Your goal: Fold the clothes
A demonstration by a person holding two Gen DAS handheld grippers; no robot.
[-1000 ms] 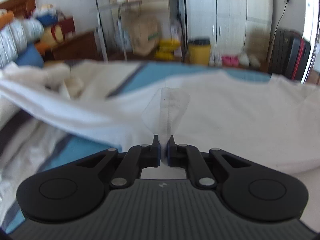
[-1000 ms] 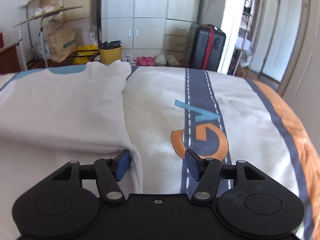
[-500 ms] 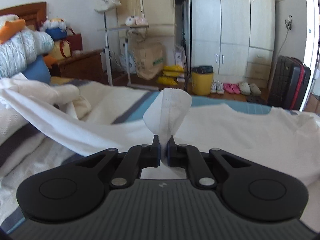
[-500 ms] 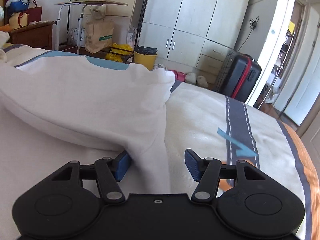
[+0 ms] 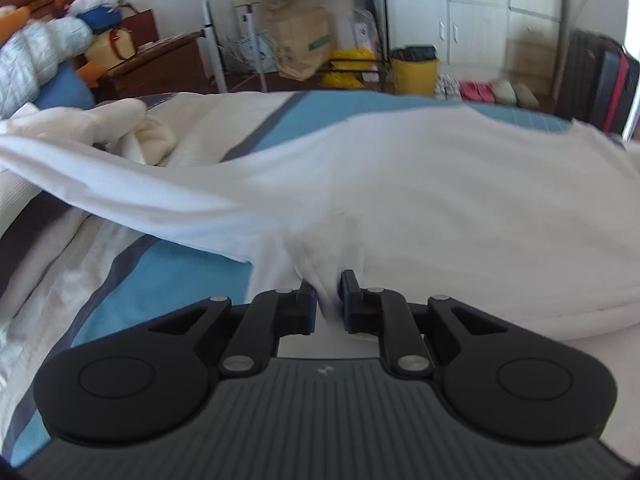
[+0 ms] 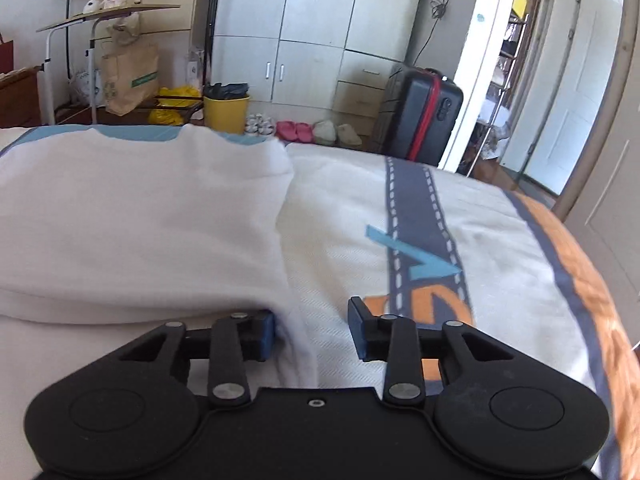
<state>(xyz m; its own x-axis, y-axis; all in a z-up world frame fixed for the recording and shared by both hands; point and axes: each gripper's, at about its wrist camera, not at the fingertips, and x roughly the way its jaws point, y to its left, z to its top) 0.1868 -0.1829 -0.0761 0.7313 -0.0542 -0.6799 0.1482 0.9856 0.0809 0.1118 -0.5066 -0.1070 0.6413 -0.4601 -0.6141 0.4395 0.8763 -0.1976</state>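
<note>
A white garment (image 5: pixel 400 184) lies spread over the striped bed cover (image 5: pixel 160 280), one long part trailing off to the left. My left gripper (image 5: pixel 327 304) is low over its near edge; its jaws are opening, with a slack fold of the cloth still between them. In the right wrist view the garment (image 6: pixel 140 220) fills the left half, folded over on itself. My right gripper (image 6: pixel 312 324) straddles the garment's right-hand edge. Its jaws are closing, the cloth lies against the left finger (image 6: pixel 264 332), and the right finger (image 6: pixel 358 320) stands clear over the cover.
A pile of cream clothes (image 5: pixel 120 128) sits at the far left of the bed. Beyond the foot of the bed stand a yellow bin (image 6: pixel 226 110), a black and red suitcase (image 6: pixel 424 116), slippers (image 6: pixel 296 130) and white wardrobes (image 6: pixel 316 32). The bed cover (image 6: pixel 420 248) stretches right, with an orange border.
The left gripper has come down with the raised fold of cloth and its jaws have parted a little. The right gripper's jaws have narrowed around the garment's edge.
</note>
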